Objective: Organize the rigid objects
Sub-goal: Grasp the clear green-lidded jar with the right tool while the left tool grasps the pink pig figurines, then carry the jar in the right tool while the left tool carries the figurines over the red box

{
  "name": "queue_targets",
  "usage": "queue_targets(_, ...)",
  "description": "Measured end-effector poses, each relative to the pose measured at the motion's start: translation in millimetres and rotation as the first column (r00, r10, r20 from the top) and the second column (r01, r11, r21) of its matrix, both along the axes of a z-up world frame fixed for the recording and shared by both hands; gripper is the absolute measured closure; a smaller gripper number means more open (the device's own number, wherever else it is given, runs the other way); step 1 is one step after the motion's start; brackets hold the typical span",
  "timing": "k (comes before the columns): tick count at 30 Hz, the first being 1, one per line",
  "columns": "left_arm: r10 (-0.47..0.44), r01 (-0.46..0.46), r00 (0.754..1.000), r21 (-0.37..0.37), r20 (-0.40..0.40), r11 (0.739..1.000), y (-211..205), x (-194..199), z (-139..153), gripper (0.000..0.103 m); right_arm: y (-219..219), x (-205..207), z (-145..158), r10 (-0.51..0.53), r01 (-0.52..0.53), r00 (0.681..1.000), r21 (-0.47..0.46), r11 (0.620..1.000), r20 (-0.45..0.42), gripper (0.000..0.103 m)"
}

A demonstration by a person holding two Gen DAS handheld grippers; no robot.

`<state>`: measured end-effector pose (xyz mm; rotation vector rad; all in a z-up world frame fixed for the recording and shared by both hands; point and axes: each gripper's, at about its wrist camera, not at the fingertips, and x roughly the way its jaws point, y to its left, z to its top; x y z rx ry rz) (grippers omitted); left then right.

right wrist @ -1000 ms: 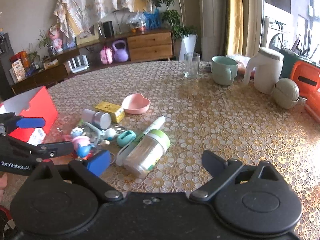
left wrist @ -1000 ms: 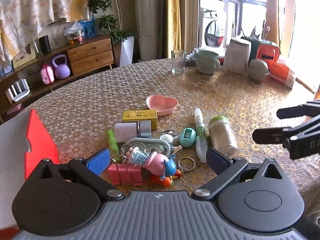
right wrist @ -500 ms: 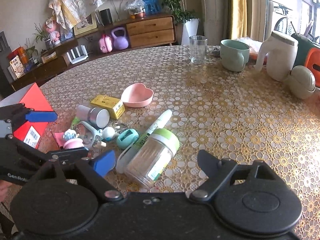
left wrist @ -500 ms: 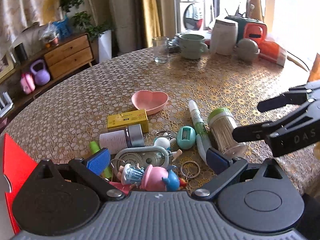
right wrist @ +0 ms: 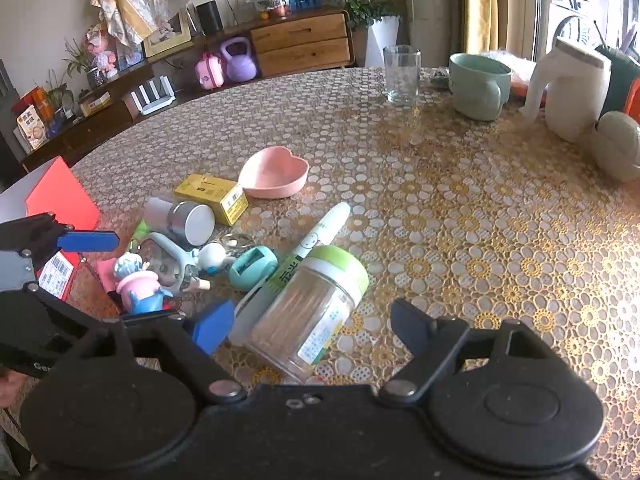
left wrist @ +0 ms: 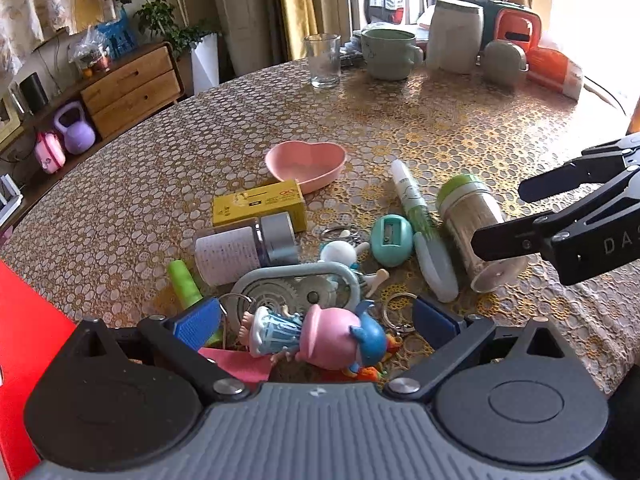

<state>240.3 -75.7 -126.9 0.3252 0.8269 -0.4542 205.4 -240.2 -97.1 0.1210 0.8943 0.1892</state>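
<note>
Left wrist view: left gripper [left wrist: 316, 320] spread, straddling the pink figurine [left wrist: 316, 334] lying on its side at the near edge of the table [left wrist: 460, 128]; pads not touching it. Judged light, hard plastic, thin limbs fragile; grip across the round pink body. Heart-shaped dish [left wrist: 306, 164] empty. Right wrist view: right gripper [right wrist: 308, 326] has just been closing, jaws still apart around the toothpick jar [right wrist: 310, 312], which lies flat beside a pen [right wrist: 316, 238]. Jar full of toothpicks, smooth, likely to roll; pinch mid-barrel.
</note>
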Motion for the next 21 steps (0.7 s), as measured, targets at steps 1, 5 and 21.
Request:
queue_targets(1,0.004,-0.004,1.000,-0.001,-0.004,1.000,0.5,1.1,-1.2,0.001,0.1,1.7,-1.9,-0.004,0.004,1.000,0.003,1.000,-0.008,0.022)
queue_targets(5,0.001,-0.001,1.000,-0.003,-0.009,1.000,0.2,2.4,-3.7,0.001,-0.6,8.5,-10.7,-0.024,0.026,0.998,0.038,0.999,-0.051,0.028)
queue_targets(21,0.025,-0.027,0.999,0.040,0.029,0.999,-5.2,-3.5,-8.1,0.024,-5.2,15.8,-19.1,-0.080,0.090,0.993,0.115,0.989,-0.087,0.057)
